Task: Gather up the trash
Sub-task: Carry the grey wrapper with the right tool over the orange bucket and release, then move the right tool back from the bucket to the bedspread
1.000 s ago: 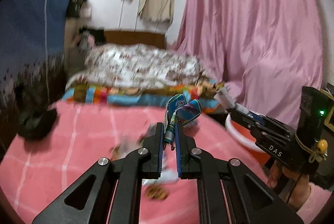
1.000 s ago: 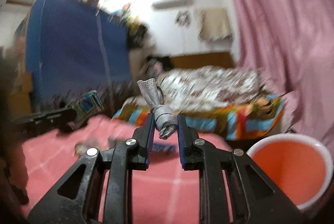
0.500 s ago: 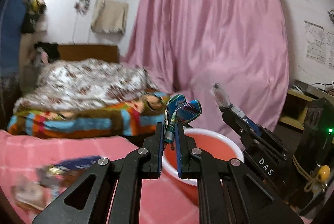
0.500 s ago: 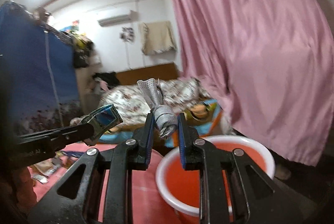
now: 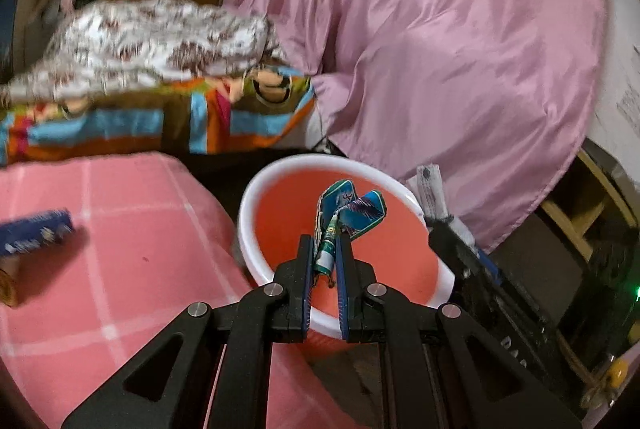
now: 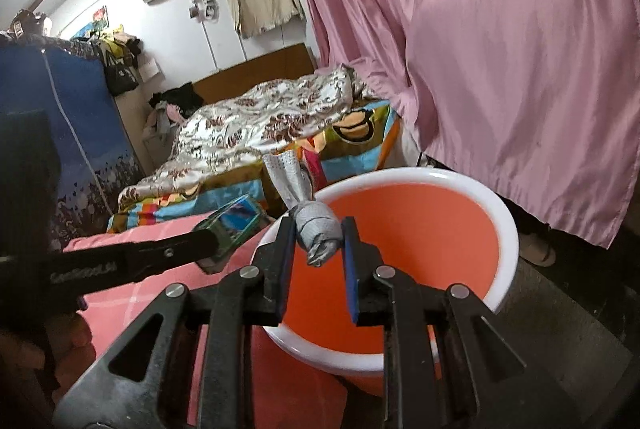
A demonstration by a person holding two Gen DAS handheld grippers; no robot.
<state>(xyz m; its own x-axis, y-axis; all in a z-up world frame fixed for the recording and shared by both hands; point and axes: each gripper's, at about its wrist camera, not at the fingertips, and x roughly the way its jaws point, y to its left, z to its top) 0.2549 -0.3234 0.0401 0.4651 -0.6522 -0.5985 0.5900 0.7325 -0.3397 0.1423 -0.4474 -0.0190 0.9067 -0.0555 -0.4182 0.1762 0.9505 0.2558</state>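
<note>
An orange bucket with a white rim [image 5: 256, 189] stands on the floor beside the table. My left gripper [image 5: 324, 249] hangs over its open mouth, shut on a folded blue-green wrapper [image 5: 354, 211] that sticks up past the fingertips. In the right wrist view my right gripper [image 6: 318, 241] is above the near rim of the bucket [image 6: 508, 229], shut on a grey knotted wad [image 6: 316, 227]. The left gripper [image 6: 224, 229] with its wrapper [image 6: 240, 215] reaches in from the left there. In the left wrist view the grey wad [image 5: 430, 191] shows over the bucket's right rim.
A pink checked tablecloth [image 5: 120, 249] carries a blue packet [image 5: 36, 231] and a brown scrap [image 5: 8, 287] at the left edge. A bed with a striped blanket [image 5: 160, 121] lies behind. A pink curtain [image 5: 460, 49] hangs behind the bucket, a blue wardrobe [image 6: 60, 101] stands at left.
Both grippers have swung right from over the table to above the bucket and tipped downward, each still carrying its piece of trash. The bucket now fills the middle of both views.
</note>
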